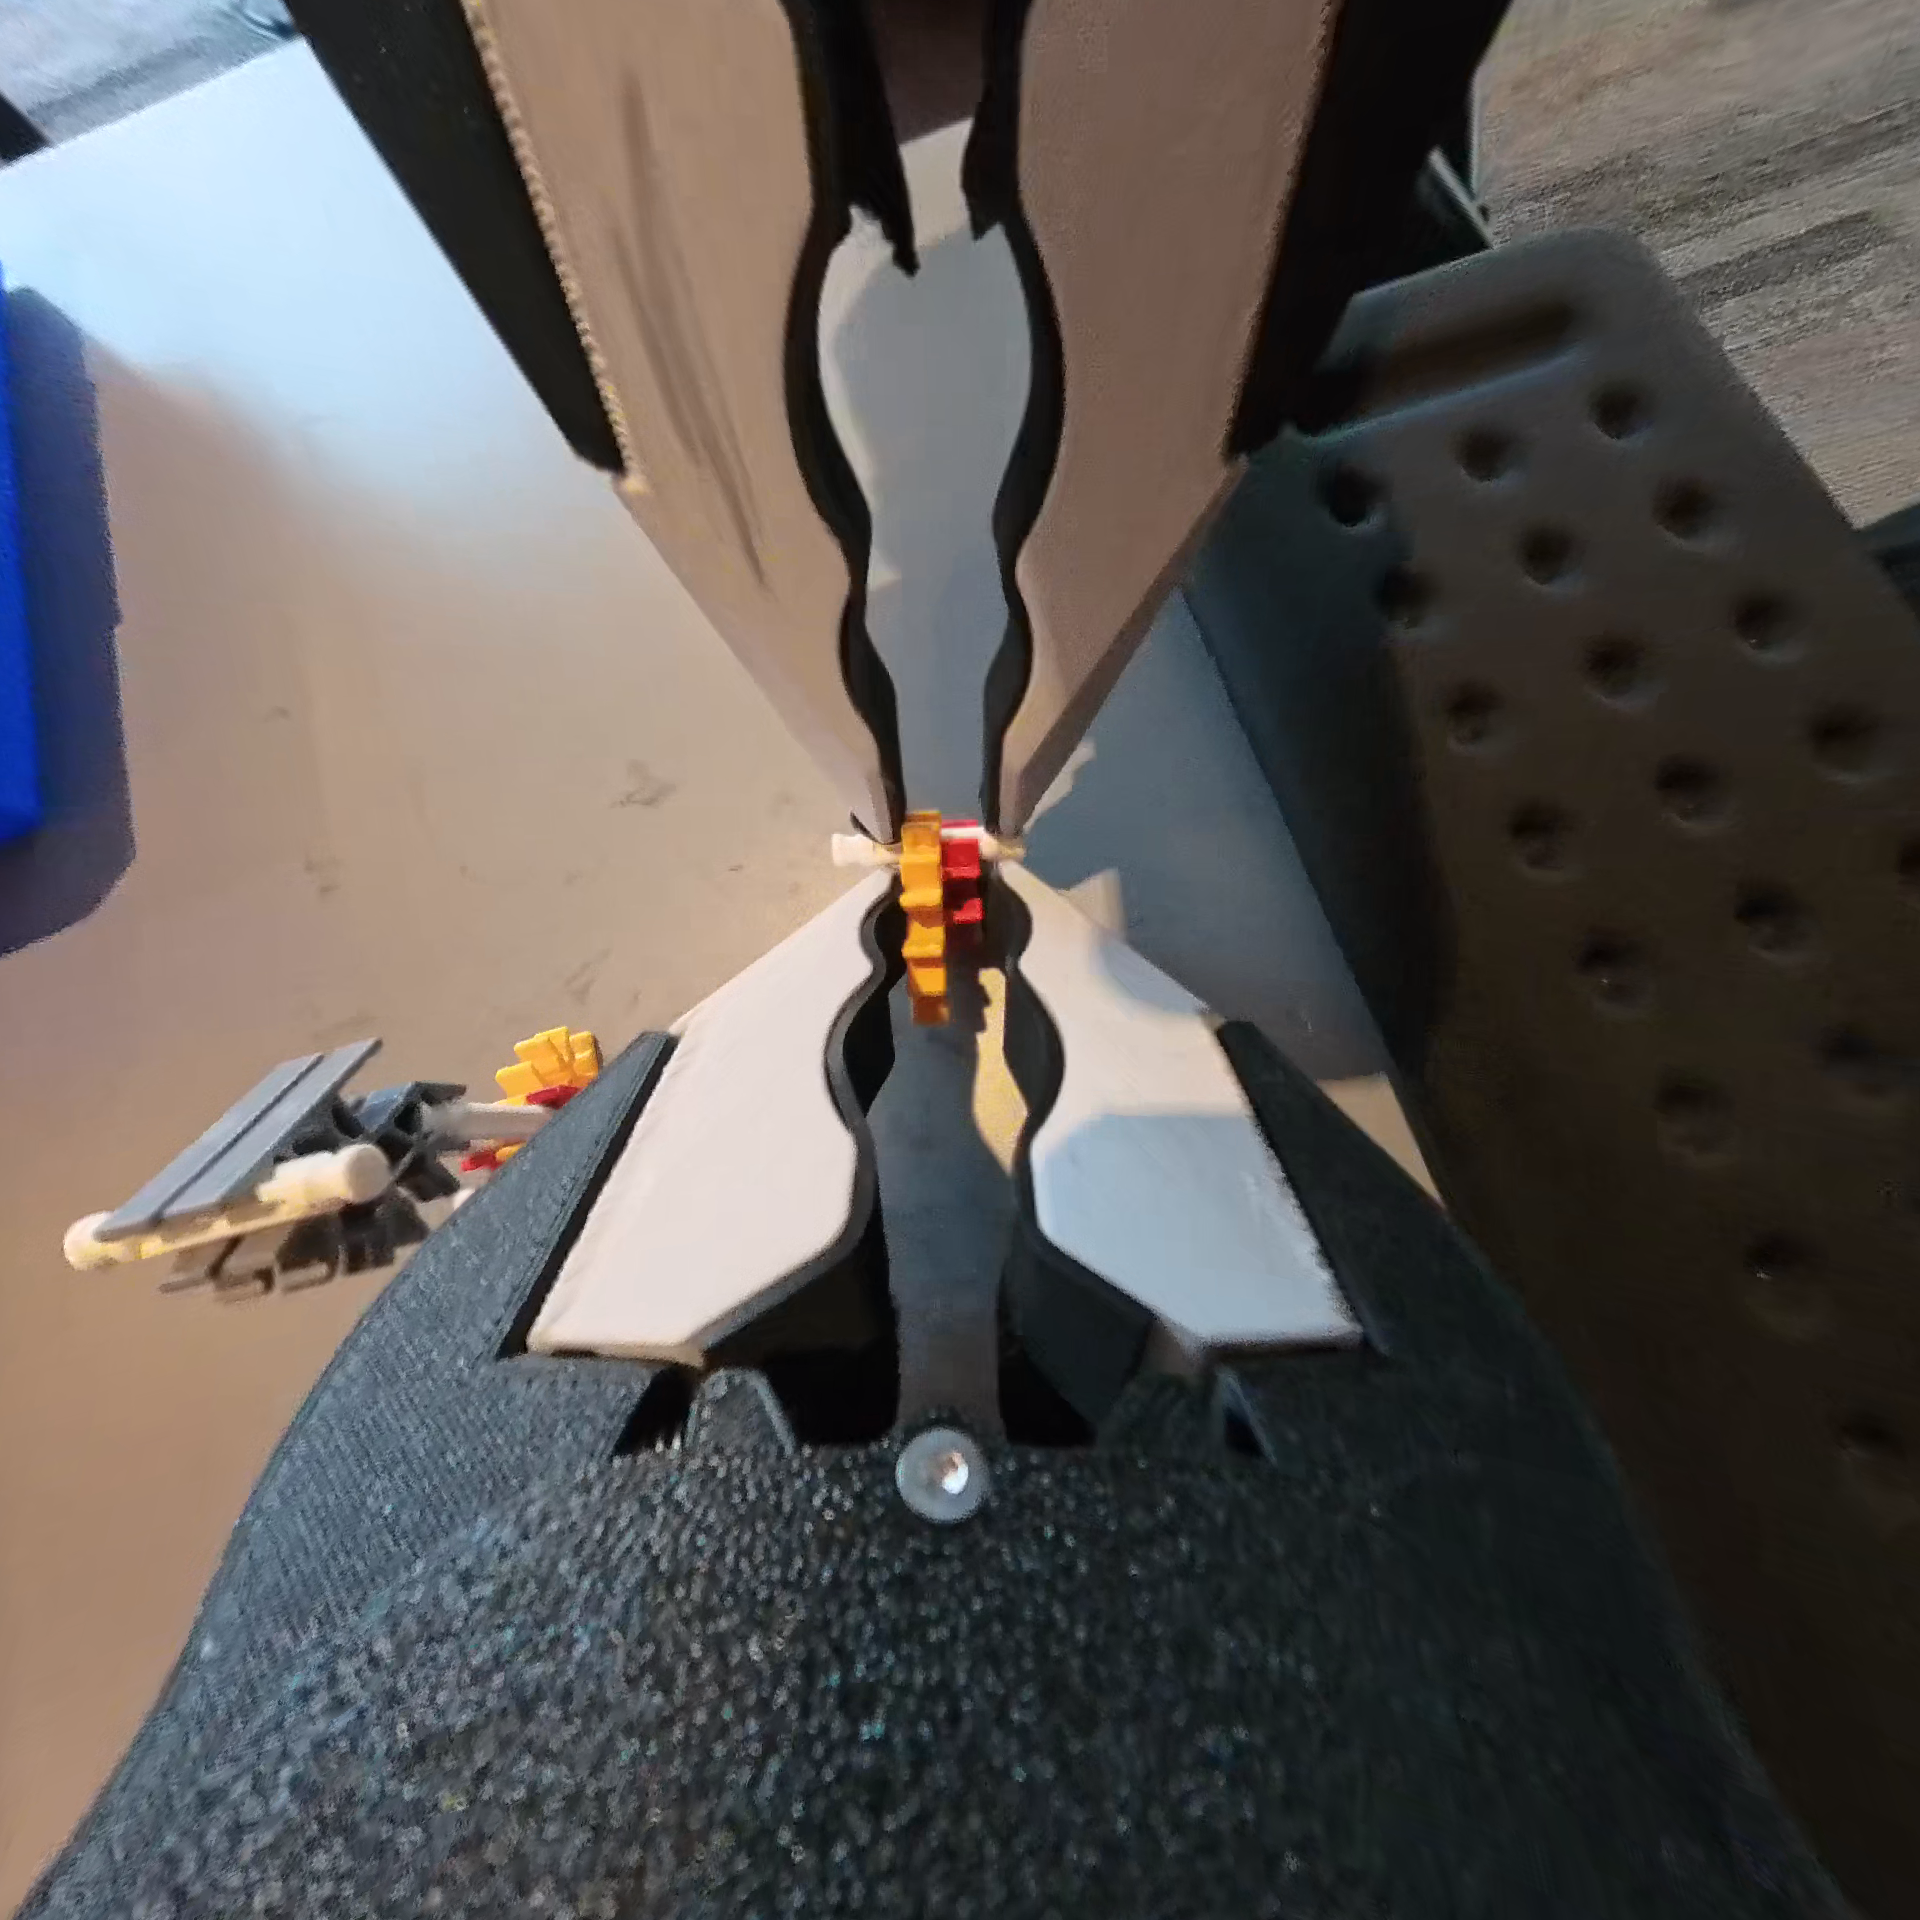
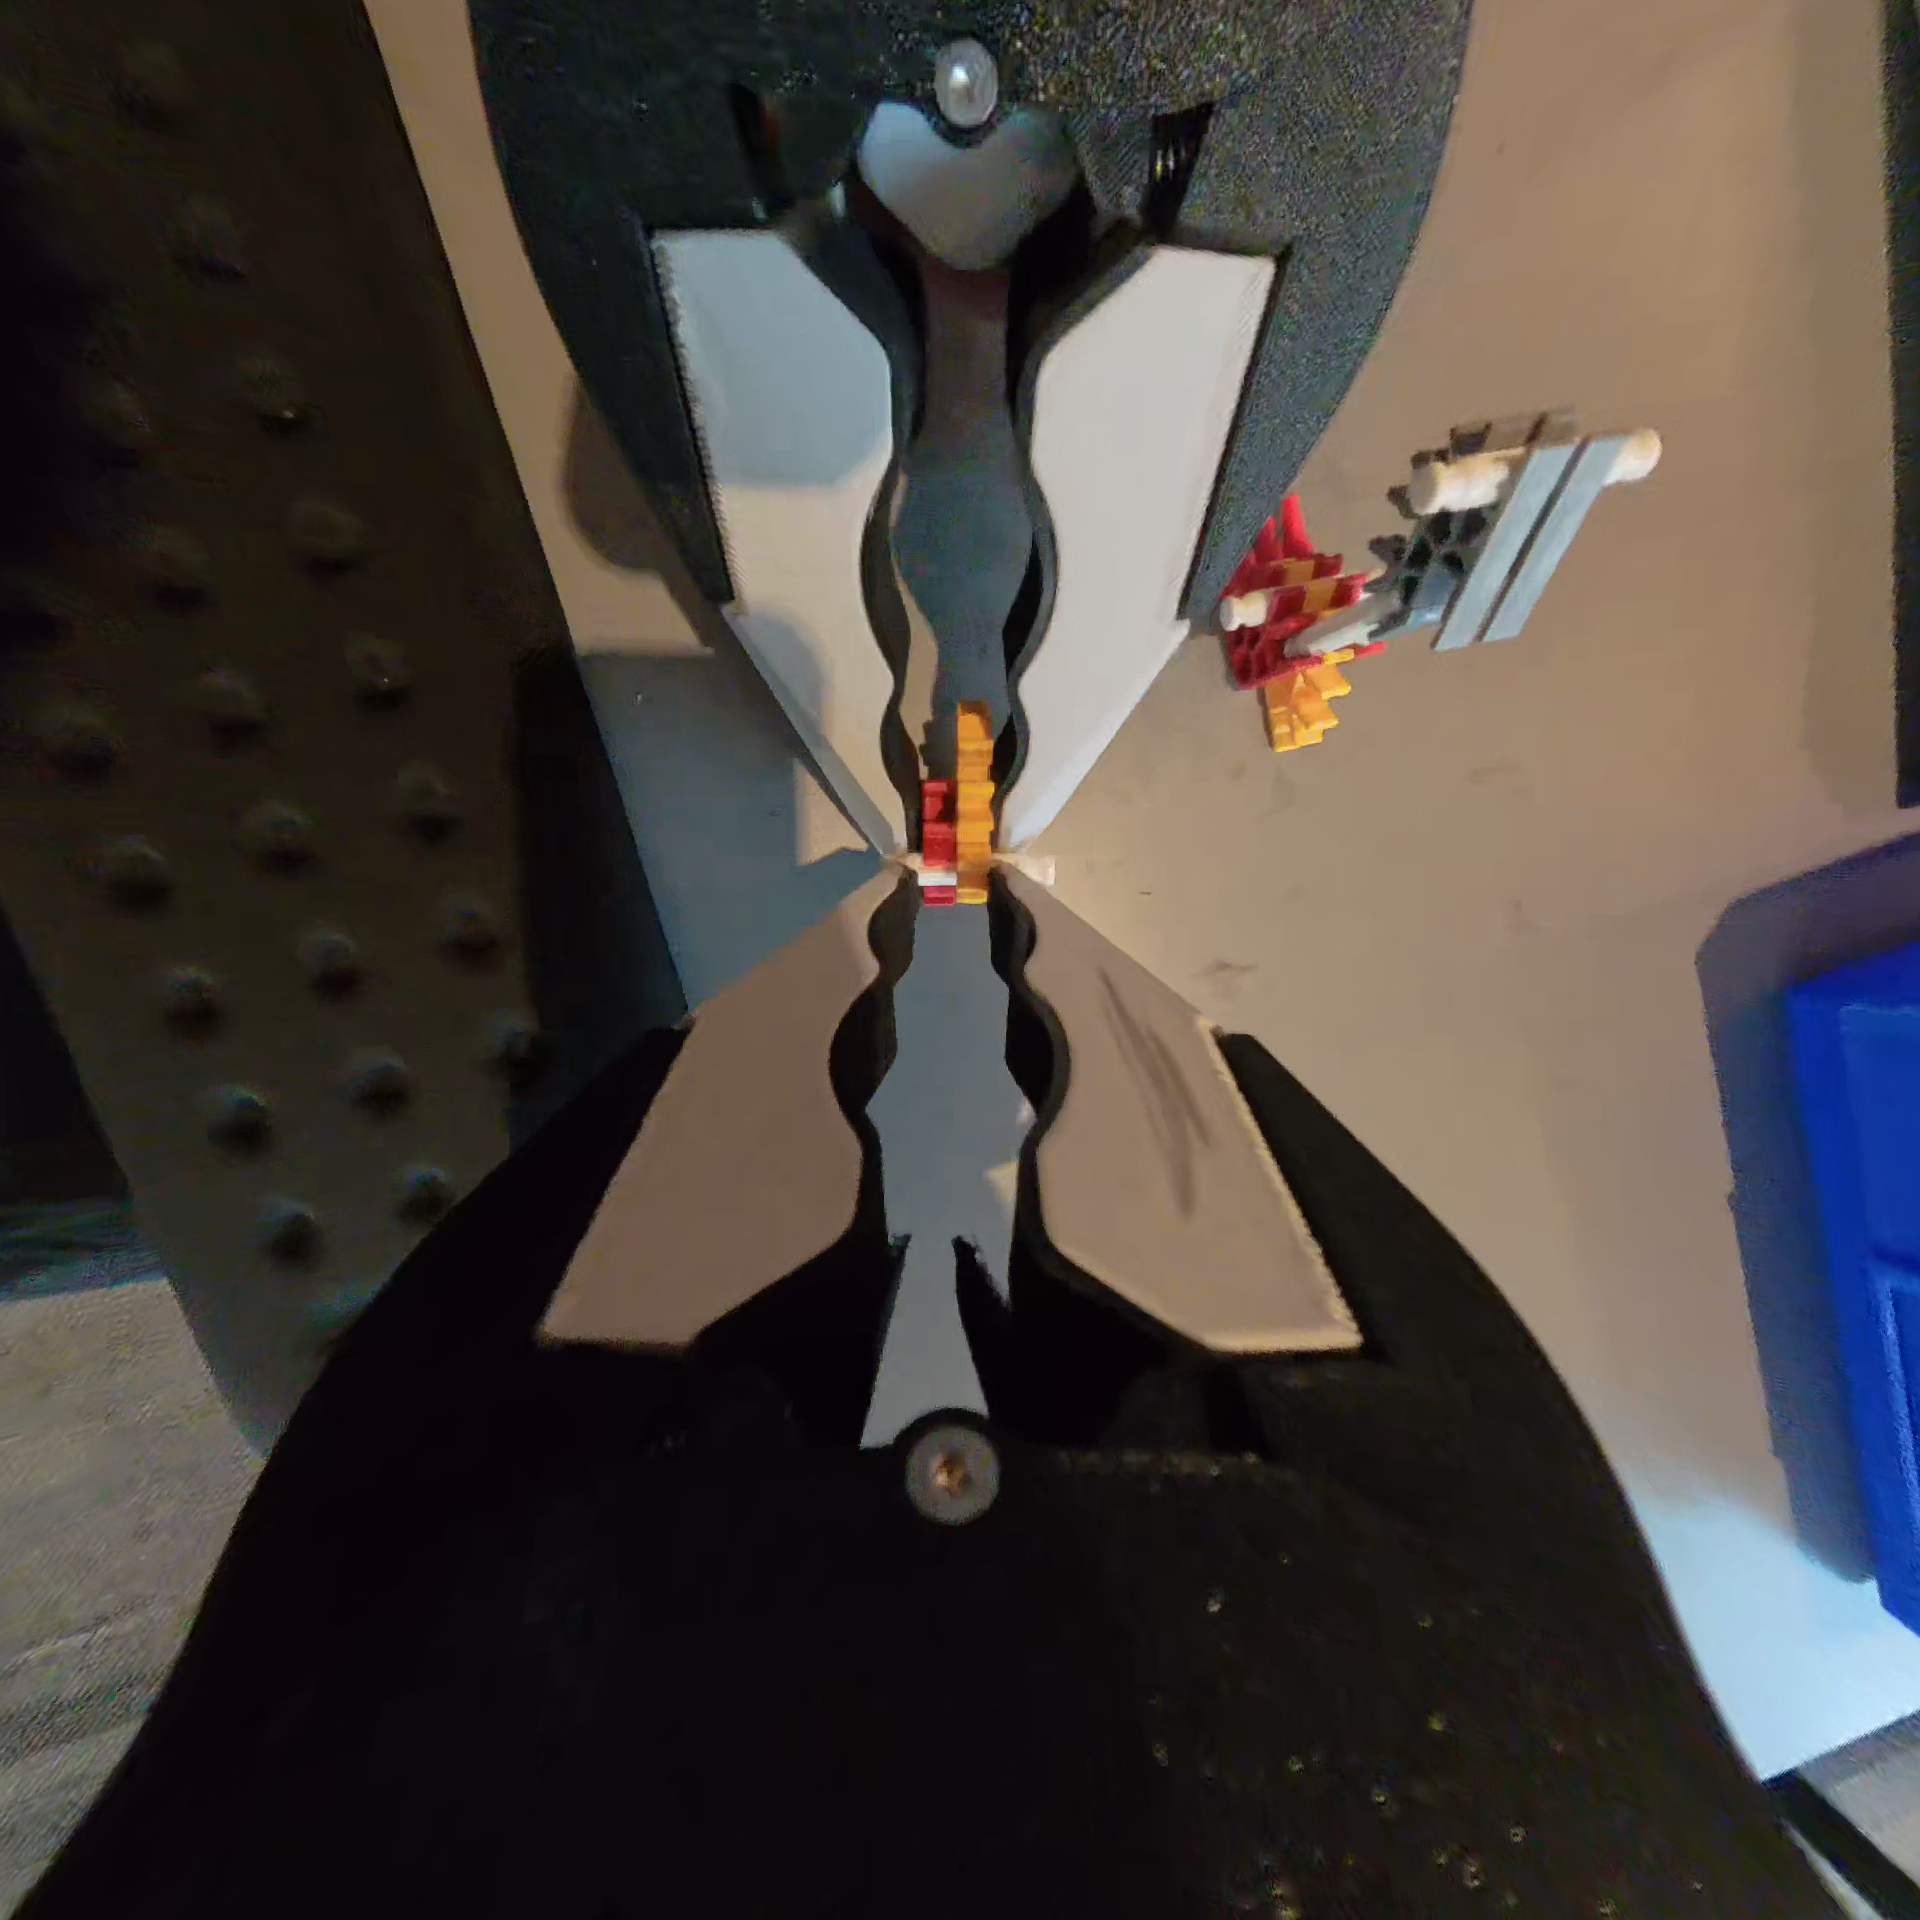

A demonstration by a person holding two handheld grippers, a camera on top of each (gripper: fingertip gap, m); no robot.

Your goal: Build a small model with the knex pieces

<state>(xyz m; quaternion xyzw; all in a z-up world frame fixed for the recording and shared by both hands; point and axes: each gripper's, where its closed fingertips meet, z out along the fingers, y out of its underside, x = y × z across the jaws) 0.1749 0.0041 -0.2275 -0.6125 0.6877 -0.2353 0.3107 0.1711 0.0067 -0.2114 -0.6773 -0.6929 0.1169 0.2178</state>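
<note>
The left hand-held gripper (image 1: 940, 883) and the right hand-held gripper (image 2: 945, 878) meet tip to tip above the bench (image 1: 416, 727), each closed on the same small toy piece. That piece is a yellow gear (image 1: 923, 914) and a red gear (image 1: 963, 883) side by side on a short white axle (image 1: 854, 849). In the left wrist view the left fingertips pinch near the gears' lower part, while the right tips press at the two axle ends.

A judgement: with both grips so close, hold the pull straight along the axle and keep the squeeze light, or the gears may twist or slip out.

Well apart on the tan bench lies a second assembly (image 2: 1434, 561) of grey plates, white pegs and red and yellow gears. A blue bin (image 2: 1849, 1247) sits at the bench edge, and a dark perforated panel (image 1: 1662, 831) stands on the opposite side.
</note>
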